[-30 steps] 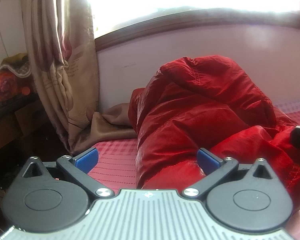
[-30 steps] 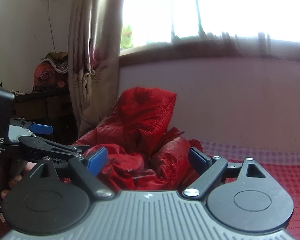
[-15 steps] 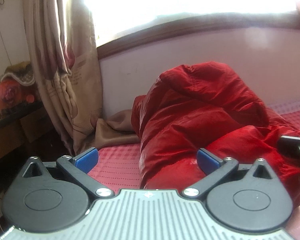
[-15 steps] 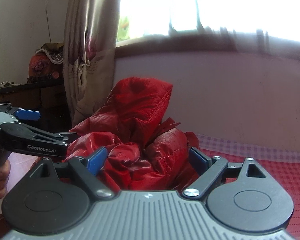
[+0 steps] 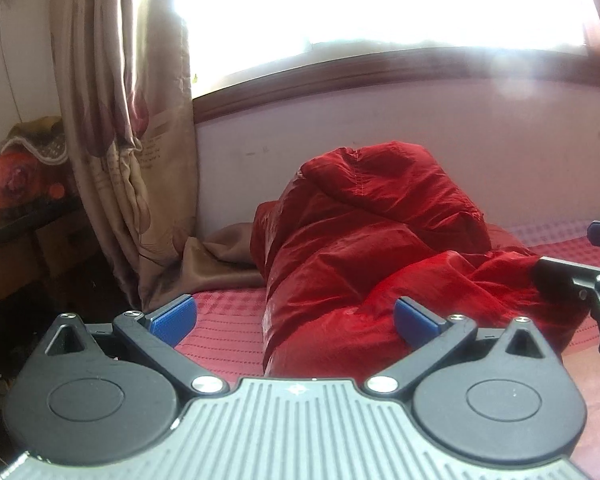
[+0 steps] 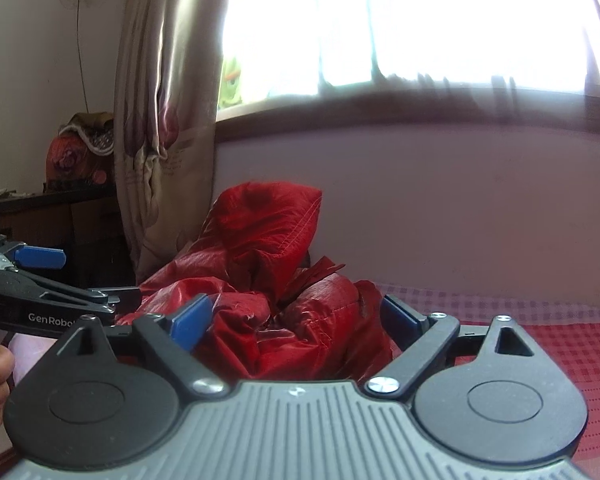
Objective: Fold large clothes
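Fingers of the left gripper point(image 5: 294, 316) and right gripper point(image 6: 292, 320) are spread wide, holding nothing. Red jacket point(image 5: 380, 248) lies heaped centre-frame on the bed point(image 5: 224, 332), directly ahead; the right gripper appears nearer, bracketing its near folds.

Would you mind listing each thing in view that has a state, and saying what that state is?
red jacket: crumpled in a heap on the bed, not folded.
left gripper: open, empty, at the near edge of the jacket.
right gripper: open, empty, jacket bulging between its fingers.
curtain: drawn aside to the left, its hem lying on the bed.
bed cover: spread flat, red checked.
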`<state>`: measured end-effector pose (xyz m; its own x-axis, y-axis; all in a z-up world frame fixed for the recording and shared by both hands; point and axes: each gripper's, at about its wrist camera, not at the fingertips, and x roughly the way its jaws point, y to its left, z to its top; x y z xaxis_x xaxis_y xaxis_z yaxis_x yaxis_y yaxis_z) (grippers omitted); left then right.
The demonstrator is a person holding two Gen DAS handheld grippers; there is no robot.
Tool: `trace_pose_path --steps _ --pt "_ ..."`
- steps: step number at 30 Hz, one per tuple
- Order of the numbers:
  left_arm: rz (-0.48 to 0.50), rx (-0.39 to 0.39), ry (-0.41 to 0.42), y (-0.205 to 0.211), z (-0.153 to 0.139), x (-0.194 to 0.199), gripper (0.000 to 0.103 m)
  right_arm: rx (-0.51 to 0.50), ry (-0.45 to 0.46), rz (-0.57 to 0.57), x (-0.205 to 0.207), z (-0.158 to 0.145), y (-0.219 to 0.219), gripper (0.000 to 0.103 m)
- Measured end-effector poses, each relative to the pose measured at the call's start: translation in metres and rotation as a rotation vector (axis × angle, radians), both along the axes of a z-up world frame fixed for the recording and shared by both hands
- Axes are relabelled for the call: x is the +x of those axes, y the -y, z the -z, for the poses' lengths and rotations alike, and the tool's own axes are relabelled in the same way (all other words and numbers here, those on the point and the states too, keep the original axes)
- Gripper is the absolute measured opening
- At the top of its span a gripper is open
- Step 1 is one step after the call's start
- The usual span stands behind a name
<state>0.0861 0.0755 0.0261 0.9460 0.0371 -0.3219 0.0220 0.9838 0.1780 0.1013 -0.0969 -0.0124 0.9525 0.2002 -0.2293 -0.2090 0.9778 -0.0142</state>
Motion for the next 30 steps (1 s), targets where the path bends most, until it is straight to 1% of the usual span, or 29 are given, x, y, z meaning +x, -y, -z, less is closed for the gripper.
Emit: trace_pose_path --steps 5,11,20,30 --pt "-0.005 -0.004 -0.007 0.002 -0.001 -0.01 0.103 -0.003 0.003 0.002 -0.008 0.001 0.001 0.093" --pt "-0.017 -0.009 -0.029 0.004 0.002 -0.02 0.103 -0.025 -0.023 0.023 -0.016 0.01 -0.002 0.093" --pt "-0.002 -0.05 -0.062 -0.001 0.002 -0.028 0.103 -0.033 -0.056 0.08 -0.024 0.01 -0.001 0.093" --pt "-0.002 -0.025 -0.017 0.01 0.006 -0.041 0.103 -0.034 -0.089 0.116 -0.027 0.013 0.001 0.093"
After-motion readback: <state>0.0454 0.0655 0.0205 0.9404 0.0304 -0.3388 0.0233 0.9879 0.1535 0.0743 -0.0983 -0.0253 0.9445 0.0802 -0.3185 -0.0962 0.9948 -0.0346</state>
